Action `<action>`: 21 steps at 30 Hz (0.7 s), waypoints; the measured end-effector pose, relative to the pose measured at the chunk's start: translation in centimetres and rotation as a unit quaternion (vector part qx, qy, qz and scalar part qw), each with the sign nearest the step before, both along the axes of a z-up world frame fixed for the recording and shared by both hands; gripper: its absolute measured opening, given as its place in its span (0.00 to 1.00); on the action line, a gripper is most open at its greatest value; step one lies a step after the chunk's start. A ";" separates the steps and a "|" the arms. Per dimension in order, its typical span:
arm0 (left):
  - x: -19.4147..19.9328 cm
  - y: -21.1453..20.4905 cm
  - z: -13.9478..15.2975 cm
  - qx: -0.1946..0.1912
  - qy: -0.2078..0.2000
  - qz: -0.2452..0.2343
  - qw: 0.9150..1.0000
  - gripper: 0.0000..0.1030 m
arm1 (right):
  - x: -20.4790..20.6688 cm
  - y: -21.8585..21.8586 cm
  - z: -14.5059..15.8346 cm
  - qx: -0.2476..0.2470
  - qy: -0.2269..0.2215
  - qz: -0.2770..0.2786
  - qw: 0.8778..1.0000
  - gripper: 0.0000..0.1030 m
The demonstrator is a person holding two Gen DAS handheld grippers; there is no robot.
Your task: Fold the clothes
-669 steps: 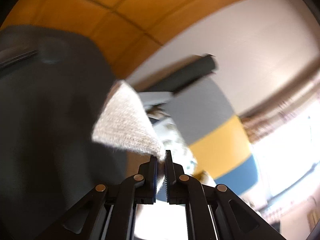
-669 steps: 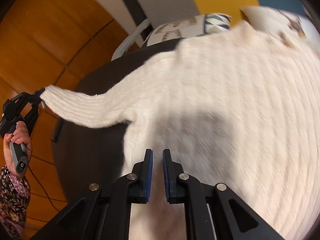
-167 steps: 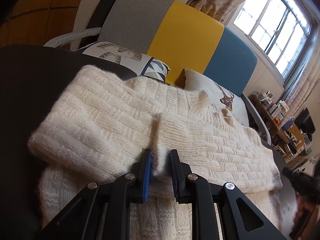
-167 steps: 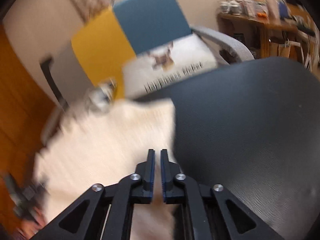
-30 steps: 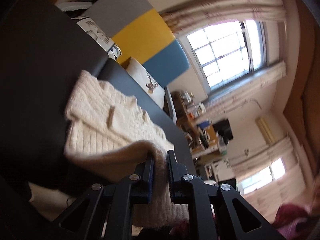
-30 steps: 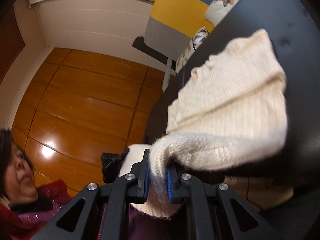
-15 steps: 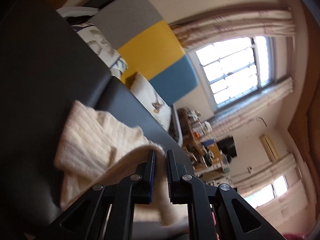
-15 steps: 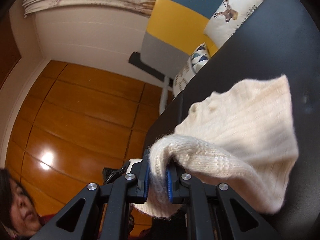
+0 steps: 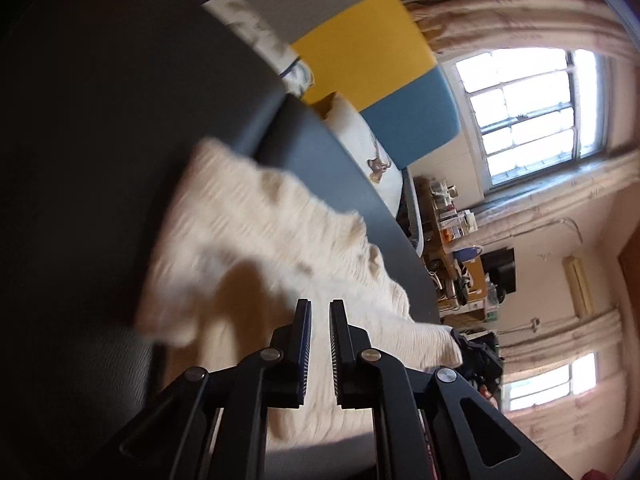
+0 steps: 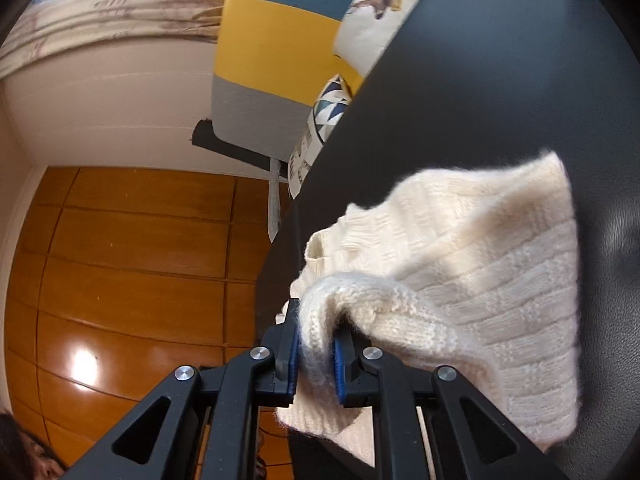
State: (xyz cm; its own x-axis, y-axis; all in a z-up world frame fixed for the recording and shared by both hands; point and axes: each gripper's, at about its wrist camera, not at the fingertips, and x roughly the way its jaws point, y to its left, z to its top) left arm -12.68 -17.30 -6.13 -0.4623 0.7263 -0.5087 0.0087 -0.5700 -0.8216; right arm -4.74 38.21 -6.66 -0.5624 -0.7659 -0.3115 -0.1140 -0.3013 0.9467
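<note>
Sweater: a cream knitted sweater [image 10: 480, 280] lies bunched on the dark table [image 10: 520, 80], in more than one layer, with its near edge hanging past the table's front rim
Table as landmark: the striped sofa back [image 10: 276, 60] and the pillow with a deer [image 10: 376, 0] sit behind the far side of the table; the orange wood wall [image 10: 120, 260] is off to its left side
Right gripper: the right gripper [image 10: 316, 354] has a thick roll of the sweater's edge squeezed between its two blue pads, right at the table's front rim
Left gripper: the left gripper [image 9: 320, 344] hangs just above the sweater [image 9: 260, 248] with a small gap between its fingers and nothing in them; this view is blurry
How it feels: I think it is soft, floppy and fluffy, so it bends and sags wherever it is not held
Weight: thick wool like this looks a bit heavy for cloth, so a loose part may drag down off the table's rim
Grip: the fuzzy knit should not slip much, but a pull can stretch it
Where to hold: a rolled edge or a corner, two layers together, gives the pads plenty to bite
Watch out: held at one spot only, the sweater may twist, so a second hold along the same edge would keep it flat on the table
</note>
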 end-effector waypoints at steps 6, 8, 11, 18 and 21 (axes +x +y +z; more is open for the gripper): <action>2.4 -0.4 -1.2 0.007 -0.024 -0.016 1.000 0.62 | 0.4 -0.3 -0.6 -0.002 0.002 -0.004 1.000 0.12; 2.6 0.0 -0.9 0.001 -0.014 -0.020 1.000 0.68 | 0.5 -0.4 -0.5 -0.001 0.003 -0.004 1.000 0.12; 2.2 0.7 -1.4 0.004 -0.020 -0.027 0.999 0.70 | 0.6 -0.7 0.0 0.005 0.010 -0.001 1.000 0.12; 1.9 3.4 -2.4 0.000 -0.039 -0.056 0.998 0.29 | 1.3 -0.9 0.7 0.007 0.017 -0.003 1.000 0.12; 2.2 3.7 -2.5 -0.001 -0.047 -0.058 0.997 0.11 | 1.5 -1.0 0.8 0.005 0.016 -0.005 1.000 0.12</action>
State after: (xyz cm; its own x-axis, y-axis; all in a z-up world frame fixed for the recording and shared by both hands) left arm -10.50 -13.56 -8.63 -0.3244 0.7709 -0.5482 0.0195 -0.5740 -0.8186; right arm -3.19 37.17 -5.88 -0.5800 -0.7567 -0.3016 -0.0873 -0.3103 0.9466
